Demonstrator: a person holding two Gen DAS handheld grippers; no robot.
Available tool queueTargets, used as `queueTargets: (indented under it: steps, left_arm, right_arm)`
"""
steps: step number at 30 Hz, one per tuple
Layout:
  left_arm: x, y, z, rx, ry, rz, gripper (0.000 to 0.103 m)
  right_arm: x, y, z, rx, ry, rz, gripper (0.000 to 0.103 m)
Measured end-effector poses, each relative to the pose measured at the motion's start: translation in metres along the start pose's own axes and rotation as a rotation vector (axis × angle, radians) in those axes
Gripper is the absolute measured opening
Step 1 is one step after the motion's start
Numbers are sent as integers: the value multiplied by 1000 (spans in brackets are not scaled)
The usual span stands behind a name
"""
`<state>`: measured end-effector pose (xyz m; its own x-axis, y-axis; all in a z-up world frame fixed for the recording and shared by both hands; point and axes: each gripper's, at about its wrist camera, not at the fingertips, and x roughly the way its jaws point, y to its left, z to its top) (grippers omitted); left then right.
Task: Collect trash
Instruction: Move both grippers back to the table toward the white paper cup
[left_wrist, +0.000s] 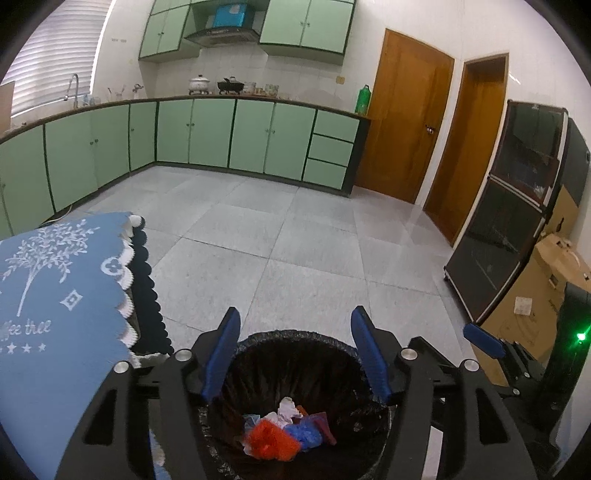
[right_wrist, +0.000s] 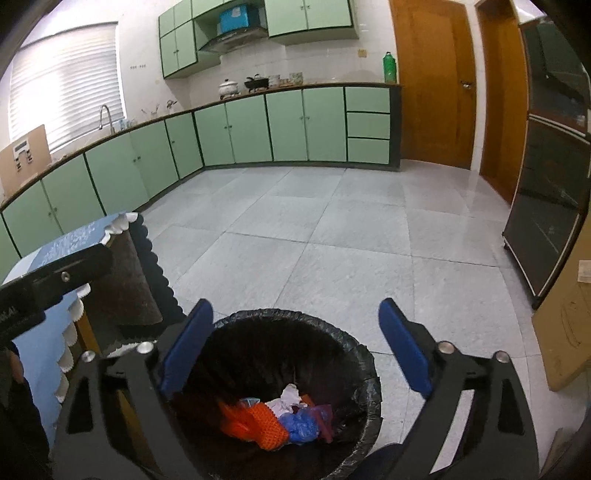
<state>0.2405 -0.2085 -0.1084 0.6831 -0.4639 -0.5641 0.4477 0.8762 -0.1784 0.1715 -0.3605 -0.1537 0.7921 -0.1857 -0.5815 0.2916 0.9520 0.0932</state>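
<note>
While both grippers hung over the black-lined trash bin (left_wrist: 295, 343), the left gripper (left_wrist: 295, 354) and the right gripper (right_wrist: 295, 347) had their blue jaws spread, gripping nothing. The crumpled trash (left_wrist: 284, 428) lay at the bin's bottom, toward 6 o'clock. A blue tablecloth (left_wrist: 55, 295) sat at 9 o'clock.

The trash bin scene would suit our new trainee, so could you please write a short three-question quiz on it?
1. True or false: the left gripper grips a piece of trash.
2. Which colour is the liner of the trash bin? A) white B) black C) green
3. Fill in: the table beside the bin wears a ____ tablecloth.

Key:
1. False; both it and the right gripper stand open and empty above the bin.
2. B; crumpled orange, blue and white trash lies at the bottom.
3. Blue.
</note>
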Motion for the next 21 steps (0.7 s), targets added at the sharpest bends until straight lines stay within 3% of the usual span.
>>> queueTargets:
  steps: [10,21]
  left_arm:
    - [-61,36,9,-34,-89,81,69]
    - [-135,109,-6,-68,-134,257,71]
  right_arm:
    - [-47,29,16,0,-86,54,94]
    - [-76,112,17,-58,-104,173,94]
